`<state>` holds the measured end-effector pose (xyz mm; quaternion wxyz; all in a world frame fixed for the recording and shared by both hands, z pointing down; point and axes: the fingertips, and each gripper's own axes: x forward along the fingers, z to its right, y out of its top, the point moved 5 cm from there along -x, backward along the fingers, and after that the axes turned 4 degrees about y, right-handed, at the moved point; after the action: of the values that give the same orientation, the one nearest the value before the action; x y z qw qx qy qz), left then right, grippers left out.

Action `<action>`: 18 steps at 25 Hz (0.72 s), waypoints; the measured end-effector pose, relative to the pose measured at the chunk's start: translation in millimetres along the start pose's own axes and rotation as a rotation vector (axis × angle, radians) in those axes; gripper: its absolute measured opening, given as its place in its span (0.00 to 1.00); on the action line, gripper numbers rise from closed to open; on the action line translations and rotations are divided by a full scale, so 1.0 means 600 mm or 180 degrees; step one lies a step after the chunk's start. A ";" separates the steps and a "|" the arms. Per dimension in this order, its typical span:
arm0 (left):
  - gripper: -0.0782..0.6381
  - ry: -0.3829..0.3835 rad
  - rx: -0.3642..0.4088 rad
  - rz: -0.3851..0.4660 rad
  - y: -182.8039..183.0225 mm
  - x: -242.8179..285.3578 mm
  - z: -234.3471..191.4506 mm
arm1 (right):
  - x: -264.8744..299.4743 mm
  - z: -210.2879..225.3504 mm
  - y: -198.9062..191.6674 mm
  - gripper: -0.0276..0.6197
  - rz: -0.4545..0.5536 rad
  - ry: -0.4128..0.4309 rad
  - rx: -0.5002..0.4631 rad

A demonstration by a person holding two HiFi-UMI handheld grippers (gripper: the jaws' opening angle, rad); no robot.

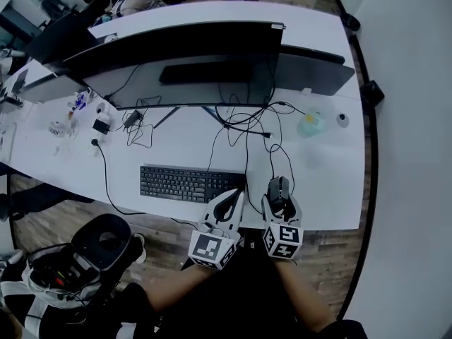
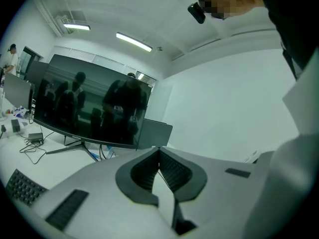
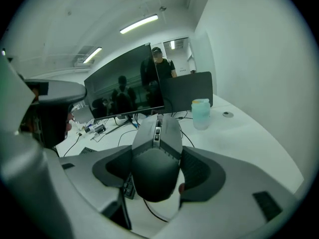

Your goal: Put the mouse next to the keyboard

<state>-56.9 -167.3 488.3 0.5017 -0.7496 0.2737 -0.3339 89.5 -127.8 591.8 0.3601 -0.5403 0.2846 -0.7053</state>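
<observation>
A dark grey wired mouse sits between the jaws of my right gripper, which is shut on it; in the head view the mouse is held just above the desk's front edge, right of the black keyboard. My left gripper hangs beside it near the keyboard's right end, its jaws shut with nothing between them. The mouse's cable runs back toward the monitor.
A wide black monitor stands at the back of the white desk, with tangled cables in front of it. A pale green bottle stands at the right. Small items lie at the left. An office chair is below left.
</observation>
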 end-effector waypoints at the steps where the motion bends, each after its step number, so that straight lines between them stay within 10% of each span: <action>1: 0.11 0.0011 0.0012 -0.0015 -0.003 0.003 -0.001 | 0.011 0.002 -0.010 0.51 -0.0047 0.0012 -0.0009; 18: 0.11 0.0225 -0.0026 -0.0223 -0.027 0.053 -0.014 | 0.135 0.049 -0.116 0.51 -0.0828 -0.0040 -0.0157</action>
<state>-42.4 -189.9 513.1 0.4766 -0.7486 0.2661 -0.3764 91.1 -153.8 699.3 0.2540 -0.5857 0.2272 -0.7354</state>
